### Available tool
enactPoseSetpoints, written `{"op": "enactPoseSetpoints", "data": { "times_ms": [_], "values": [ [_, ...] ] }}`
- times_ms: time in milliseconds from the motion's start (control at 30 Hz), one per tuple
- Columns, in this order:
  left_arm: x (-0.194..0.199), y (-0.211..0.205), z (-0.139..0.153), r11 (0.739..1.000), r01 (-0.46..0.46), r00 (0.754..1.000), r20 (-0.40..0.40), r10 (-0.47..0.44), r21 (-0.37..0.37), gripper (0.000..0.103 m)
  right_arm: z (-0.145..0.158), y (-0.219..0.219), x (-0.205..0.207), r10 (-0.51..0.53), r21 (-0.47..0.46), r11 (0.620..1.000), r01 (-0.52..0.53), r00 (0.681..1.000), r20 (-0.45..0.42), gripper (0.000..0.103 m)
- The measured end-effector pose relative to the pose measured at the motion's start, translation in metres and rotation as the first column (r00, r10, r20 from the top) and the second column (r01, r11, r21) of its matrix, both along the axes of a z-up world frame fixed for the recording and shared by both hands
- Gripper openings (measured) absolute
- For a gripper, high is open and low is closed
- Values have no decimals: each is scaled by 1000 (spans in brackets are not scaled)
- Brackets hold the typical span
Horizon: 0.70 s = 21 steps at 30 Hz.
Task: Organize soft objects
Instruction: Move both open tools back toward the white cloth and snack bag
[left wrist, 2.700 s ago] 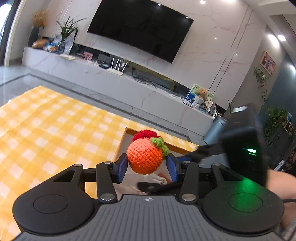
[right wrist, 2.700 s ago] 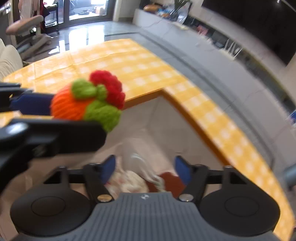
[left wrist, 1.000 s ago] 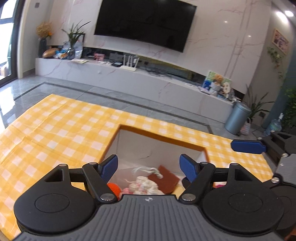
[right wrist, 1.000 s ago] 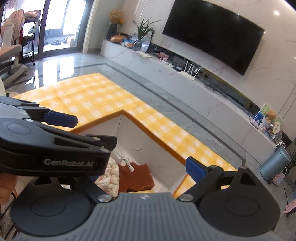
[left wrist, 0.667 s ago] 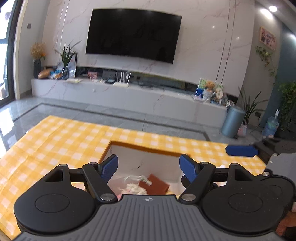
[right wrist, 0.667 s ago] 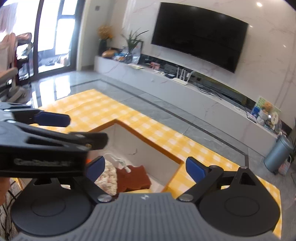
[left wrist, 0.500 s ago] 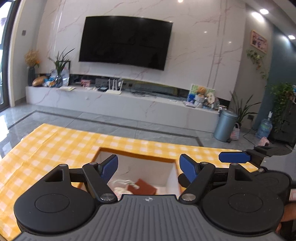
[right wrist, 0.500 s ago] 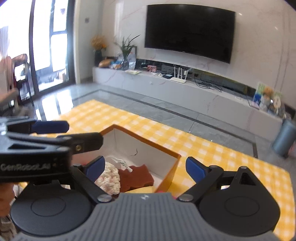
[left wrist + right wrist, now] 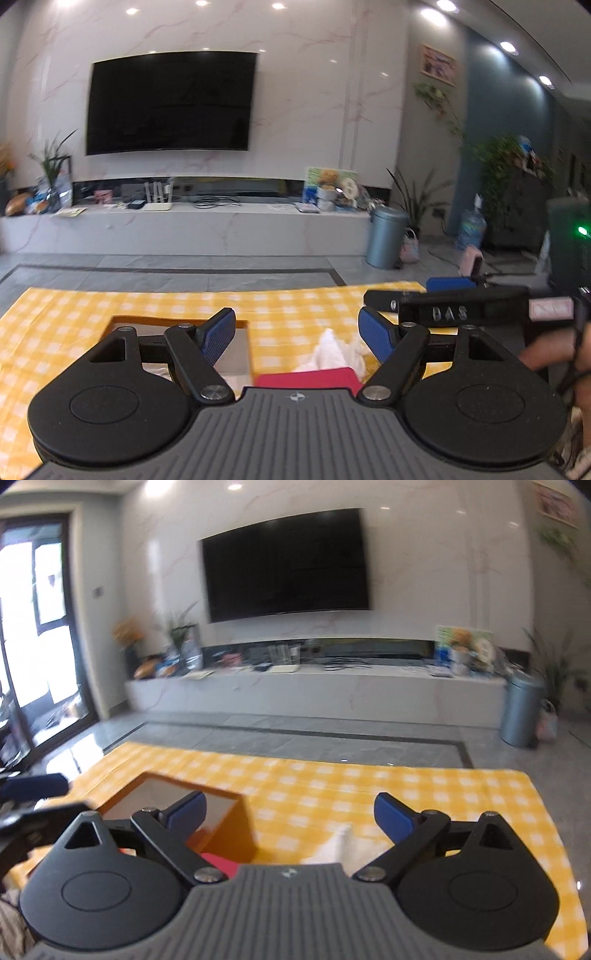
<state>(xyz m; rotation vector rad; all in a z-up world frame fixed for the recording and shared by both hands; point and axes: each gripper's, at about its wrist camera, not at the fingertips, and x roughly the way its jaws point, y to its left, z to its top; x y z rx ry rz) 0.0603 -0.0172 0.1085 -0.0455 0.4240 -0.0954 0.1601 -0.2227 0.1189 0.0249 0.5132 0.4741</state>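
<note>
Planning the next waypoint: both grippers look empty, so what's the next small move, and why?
Probably lower the left gripper onto the crumpled white cloth lying on the yellow checked tablecloth. Its jaws are open and empty, the cloth sits between the fingers, outside the open box. The right gripper is open too.

bare checked cloth ahead, box left

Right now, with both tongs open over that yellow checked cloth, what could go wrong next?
1. The white soft thing and the red item lie close together, so the left tongs might pinch both at once.
2. The right tongs sit close beside the left; reaching together, they could bump.
3. The pictures are blurred, so aim may slip near the box wall.
</note>
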Motion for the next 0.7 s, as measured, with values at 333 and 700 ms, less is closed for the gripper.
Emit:
{"op": "enactPoseSetpoints", "data": {
  "times_ms": [333,700],
  "values": [
    [41,-58,-34,982,155,979,-149,-139,105,89,-48,-62,42,-217,18,975,222,965,-148,96],
    [134,-95,-82,933,306,865,-465,-189,190,89,-108,-104,77,-313,-54,948,313,895,-317,96]
  ]
}}
